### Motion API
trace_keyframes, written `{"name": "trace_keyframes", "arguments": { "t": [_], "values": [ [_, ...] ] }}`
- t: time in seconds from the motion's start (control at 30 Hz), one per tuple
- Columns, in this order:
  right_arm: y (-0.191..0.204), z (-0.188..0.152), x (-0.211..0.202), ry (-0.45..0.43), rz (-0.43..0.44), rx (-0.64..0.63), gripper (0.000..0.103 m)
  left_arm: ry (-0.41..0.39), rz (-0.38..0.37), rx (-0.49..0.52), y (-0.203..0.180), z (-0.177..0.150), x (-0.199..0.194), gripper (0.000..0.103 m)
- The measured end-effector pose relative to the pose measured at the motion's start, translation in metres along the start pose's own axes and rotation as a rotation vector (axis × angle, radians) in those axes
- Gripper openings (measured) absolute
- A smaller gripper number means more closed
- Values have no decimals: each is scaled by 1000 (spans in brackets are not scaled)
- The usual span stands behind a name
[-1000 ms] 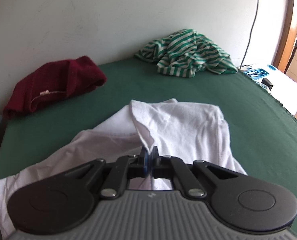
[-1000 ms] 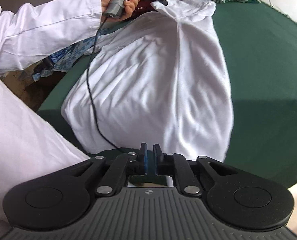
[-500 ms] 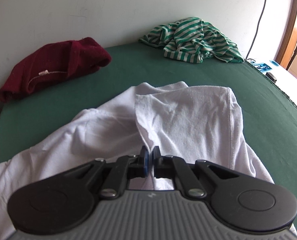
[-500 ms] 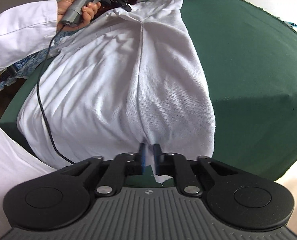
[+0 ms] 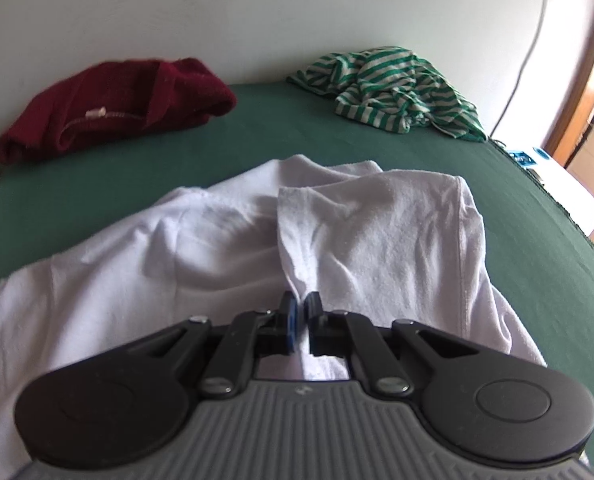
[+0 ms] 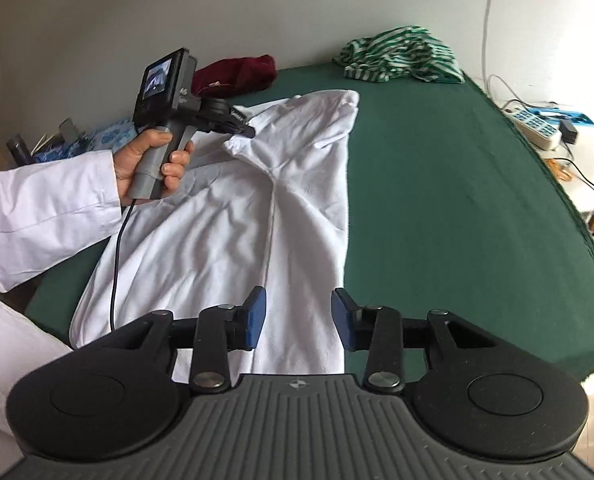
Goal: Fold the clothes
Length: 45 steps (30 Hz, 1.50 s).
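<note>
On the green table (image 6: 437, 208), the white shirt (image 6: 233, 240) lies lengthwise away from me, my left gripper (image 5: 300, 312) pinching its far folded edge while my right gripper (image 6: 299, 316), nearer the hem, hangs above it, jaws opening and empty.

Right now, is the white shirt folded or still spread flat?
Partly folded: the white shirt has one side lapped over along a lengthwise crease, its edge pinched in the left gripper.
</note>
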State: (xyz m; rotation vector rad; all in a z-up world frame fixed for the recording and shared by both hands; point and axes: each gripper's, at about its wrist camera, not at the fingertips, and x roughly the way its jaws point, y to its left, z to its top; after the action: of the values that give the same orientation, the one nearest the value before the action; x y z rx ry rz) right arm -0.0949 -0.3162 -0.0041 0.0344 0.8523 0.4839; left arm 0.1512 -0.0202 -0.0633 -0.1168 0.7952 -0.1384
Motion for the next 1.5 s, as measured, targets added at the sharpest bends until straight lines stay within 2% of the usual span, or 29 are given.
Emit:
{"name": "trace_keyframes", "arguments": {
  "t": [0.1, 0.23, 0.33, 0.37, 0.47, 0.57, 0.6, 0.67, 0.7, 0.8, 0.87, 1.0, 1.07, 1.17, 1.23, 1.27, 1.33, 1.37, 1.4, 1.43, 1.5],
  "values": [
    [21, -1, 39, 111, 80, -71, 37, 1, 3, -16, 1, -5, 0, 5],
    [46, -13, 75, 212, -3, -244, 19, -10, 31, -6, 0, -11, -4, 9],
    [41, -15, 77, 217, -19, -245, 11, -25, 43, -5, 0, -12, -8, 9],
    [39, -14, 77, 223, -13, -229, 4, -33, 53, 4, -1, -12, -9, 9],
    [32, -6, 71, 220, 69, -150, 3, -55, 84, 19, -2, -11, -11, 9],
    [35, 0, 73, 229, 155, -94, 4, -43, 69, -24, 4, -11, -7, 9],
    [37, 0, 77, 245, 164, -90, 4, -36, 71, -25, 5, -12, -5, 9],
    [37, -4, 83, 280, 149, -101, 15, -29, 73, -23, 6, -14, -2, 9],
    [37, -2, 82, 279, 146, -102, 15, -29, 68, -24, 6, -14, -3, 9],
    [30, 20, 63, 201, 158, -87, 25, -24, 44, -42, 9, -14, -5, 8],
    [24, 40, 54, 122, 133, -94, 38, -21, 19, -67, 13, -15, -8, 7],
    [-1, 95, 67, -19, 89, -105, 40, -1, -17, -107, 18, -17, -11, 7],
    [-8, 123, 90, -52, 96, -159, 40, -11, -23, -125, 20, -18, -17, 8],
    [-17, 164, 128, -96, 115, -250, 40, -24, 13, -126, 18, -20, -22, 37],
    [-20, 187, 157, -101, 133, -310, 40, -18, 30, -129, 15, -21, -22, 37],
    [-20, 197, 174, -98, 145, -343, 40, -4, 32, -132, 13, -22, -20, 41],
    [-18, 216, 210, -92, 171, -392, 40, 9, 52, -139, 9, -22, -17, 53],
    [-17, 226, 227, -83, 183, -395, 40, 5, 72, -142, 5, -22, -16, 65],
    [-17, 235, 244, -75, 196, -399, 41, 1, 93, -145, 2, -21, -15, 69],
    [-17, 244, 260, -68, 205, -396, 41, -2, 111, -152, -1, -21, -14, 69],
    [-18, 256, 289, -59, 211, -364, 44, -5, 149, -136, -10, -21, -11, 59]
  ]
}}
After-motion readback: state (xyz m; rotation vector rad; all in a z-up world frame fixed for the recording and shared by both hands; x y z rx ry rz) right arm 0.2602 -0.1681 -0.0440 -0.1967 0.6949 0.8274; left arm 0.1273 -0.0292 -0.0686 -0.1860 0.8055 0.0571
